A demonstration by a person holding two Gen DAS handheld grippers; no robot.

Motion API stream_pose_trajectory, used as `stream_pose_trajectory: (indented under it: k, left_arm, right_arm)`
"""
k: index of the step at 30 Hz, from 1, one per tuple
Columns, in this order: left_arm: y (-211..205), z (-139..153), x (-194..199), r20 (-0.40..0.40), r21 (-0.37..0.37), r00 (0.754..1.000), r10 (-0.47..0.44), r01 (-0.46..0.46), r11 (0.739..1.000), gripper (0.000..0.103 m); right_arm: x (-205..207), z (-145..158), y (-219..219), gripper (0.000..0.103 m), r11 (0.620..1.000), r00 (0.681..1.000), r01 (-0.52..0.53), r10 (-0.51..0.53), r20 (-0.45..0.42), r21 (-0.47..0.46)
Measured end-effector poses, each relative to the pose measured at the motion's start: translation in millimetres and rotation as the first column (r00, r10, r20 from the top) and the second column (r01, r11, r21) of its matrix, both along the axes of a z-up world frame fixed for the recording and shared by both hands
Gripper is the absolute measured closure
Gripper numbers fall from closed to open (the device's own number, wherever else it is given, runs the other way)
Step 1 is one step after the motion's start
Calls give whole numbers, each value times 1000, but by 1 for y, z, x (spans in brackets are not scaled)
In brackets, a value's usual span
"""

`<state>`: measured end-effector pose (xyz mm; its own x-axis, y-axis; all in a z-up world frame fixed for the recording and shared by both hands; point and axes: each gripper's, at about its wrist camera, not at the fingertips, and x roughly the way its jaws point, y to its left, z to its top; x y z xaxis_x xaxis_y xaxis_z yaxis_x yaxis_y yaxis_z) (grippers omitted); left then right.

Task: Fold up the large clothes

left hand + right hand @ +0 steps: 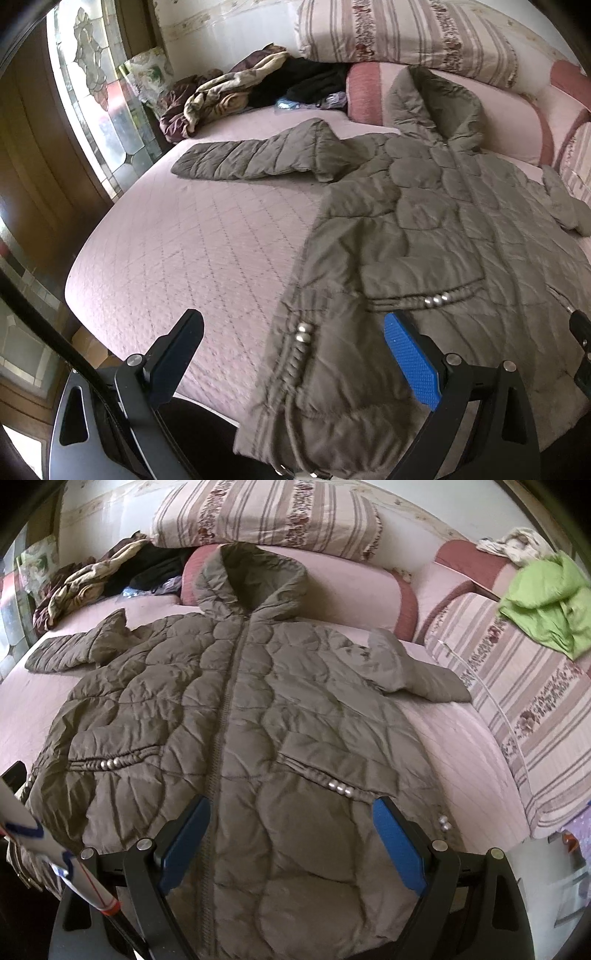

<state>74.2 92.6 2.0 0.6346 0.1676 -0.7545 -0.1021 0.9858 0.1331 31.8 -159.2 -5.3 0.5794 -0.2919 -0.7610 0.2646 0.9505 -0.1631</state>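
The coat lies flat, zipped front up, on the bed, sleeves out left and right, ready to fold, while left gripper and right gripper hover near its hem, jaws spread, holding nothing.

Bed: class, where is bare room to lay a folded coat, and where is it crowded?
Free: the quilt left of the coat, below its sleeve; a narrower strip between coat and striped cushion. Crowded: the clothes pile by the pillows.
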Motion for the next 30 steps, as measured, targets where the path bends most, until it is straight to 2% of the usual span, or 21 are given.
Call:
stream_pose_trajectory:
  k: [10, 18, 21, 24, 28, 30]
  left_arm:
    - [42, -8, 27, -13, -15, 996, 92, -92, 996, 5]
    - [84, -6, 41, -3, -81, 983, 184, -183, 980, 5]
    - [96, -4, 45, 7, -72, 978, 210, -209, 975, 5]
    - [104, -2, 50, 21, -57, 974, 225, -223, 973, 5]
    - [118, -4, 63, -2, -81, 972, 235, -235, 969, 5]
    - [125, -5, 72, -15, -95, 969, 245, -245, 965, 10]
  right_arm:
    - [35, -13, 38, 11, 997, 997, -64, 63, -40, -33]
    - [50, -21, 50, 11, 994, 995, -79, 74, -70, -70]
    - [53, -22, 53, 11, 994, 994, -82, 76, -75, -74]
    - [56, -22, 57, 11, 993, 994, -88, 82, -76, -83]
    - [59, -23, 62, 11, 991, 992, -101, 94, -81, -90]
    - [62, -24, 64, 11, 990, 992, -103, 96, -83, -92]
